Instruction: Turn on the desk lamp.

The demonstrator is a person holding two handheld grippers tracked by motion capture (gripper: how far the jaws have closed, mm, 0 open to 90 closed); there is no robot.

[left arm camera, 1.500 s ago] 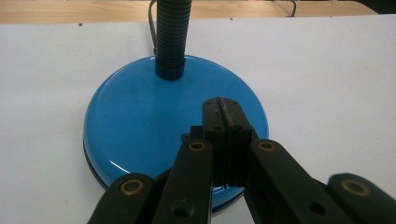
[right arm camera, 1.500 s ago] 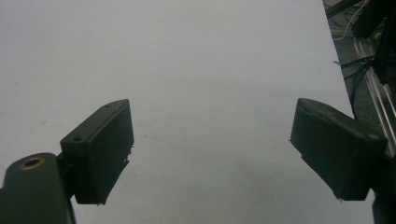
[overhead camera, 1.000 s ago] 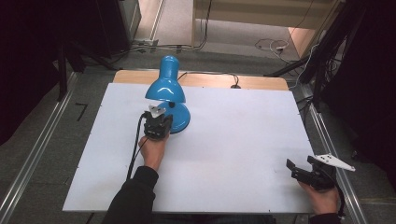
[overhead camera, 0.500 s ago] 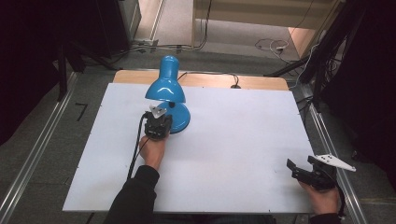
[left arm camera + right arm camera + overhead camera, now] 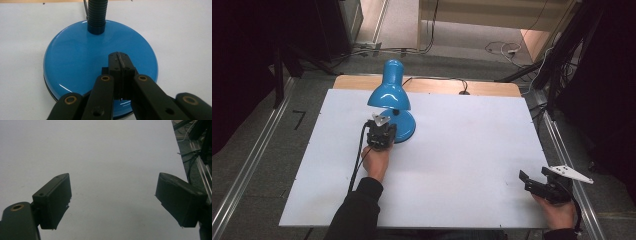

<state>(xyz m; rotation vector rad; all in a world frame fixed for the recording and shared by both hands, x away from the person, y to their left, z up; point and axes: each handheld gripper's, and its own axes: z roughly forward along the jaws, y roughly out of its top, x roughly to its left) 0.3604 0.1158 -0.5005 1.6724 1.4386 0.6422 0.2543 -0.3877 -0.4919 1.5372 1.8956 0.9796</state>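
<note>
A blue desk lamp (image 5: 389, 95) stands on the white table (image 5: 462, 150), its shade tilted over a round blue base (image 5: 404, 125). My left gripper (image 5: 382, 131) is at the base's near edge. In the left gripper view its jaws are shut together, tips (image 5: 119, 56) over the glossy base (image 5: 82, 55), below the ribbed black neck (image 5: 97, 15). Whether the tips touch the base I cannot tell. My right gripper (image 5: 533, 181) rests at the table's near right corner, open. Its pads (image 5: 53, 200) stand wide apart over bare white tabletop (image 5: 110, 165).
The lamp's black cord (image 5: 432, 80) runs to the table's wooden back edge (image 5: 427, 85). Metal rails (image 5: 252, 165) flank the table on both sides. Cables (image 5: 502, 50) lie on the floor behind. The table's right edge (image 5: 178, 155) is close to my right gripper.
</note>
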